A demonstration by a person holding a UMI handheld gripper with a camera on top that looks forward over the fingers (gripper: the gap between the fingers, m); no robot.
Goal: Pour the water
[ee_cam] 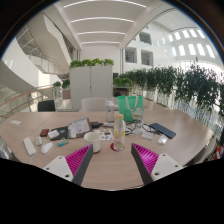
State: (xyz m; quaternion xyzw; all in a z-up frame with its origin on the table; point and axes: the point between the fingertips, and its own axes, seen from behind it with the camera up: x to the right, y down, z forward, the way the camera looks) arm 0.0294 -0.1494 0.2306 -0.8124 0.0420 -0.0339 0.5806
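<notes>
Gripper point(110, 160): spread wide, holding nothing, hovering low over the near edge of the counter point(110, 178); pink pads point(77, 158) facing each other across bare wood.

Bottle point(119, 130): standing upright just beyond the fingers, slightly right of the midline, pale body with what looks like a darker cap; too small to read a label or a water level.

Cup point(95, 139): small white vessel just left of the bottle, near it but apart; likely the target for the pour, though hard to confirm.

Clutter: papers and small items point(60, 131) scattered left, green bag point(130, 107) standing behind the bottle, dark flat case point(162, 130) off to the right, well apart.

Backdrop: cabinets point(91, 82) and potted plants point(185, 85) far behind, no bearing on the grasp.

Handling guess: probably a light plastic bottle, thin-walled and a bit springy, smooth-sided so prone to slipping or twisting under a tilt; top-heavy if nearly full.

Where to grip: mid-body, a little below the shoulder, pads square on opposite sides, firm enough to hold through the tilt but not enough to buckle the wall.

Risk: nudging the bottle over on approach, or clipping the cup beside it.

Stage: not yet reached, everything untouched.
</notes>
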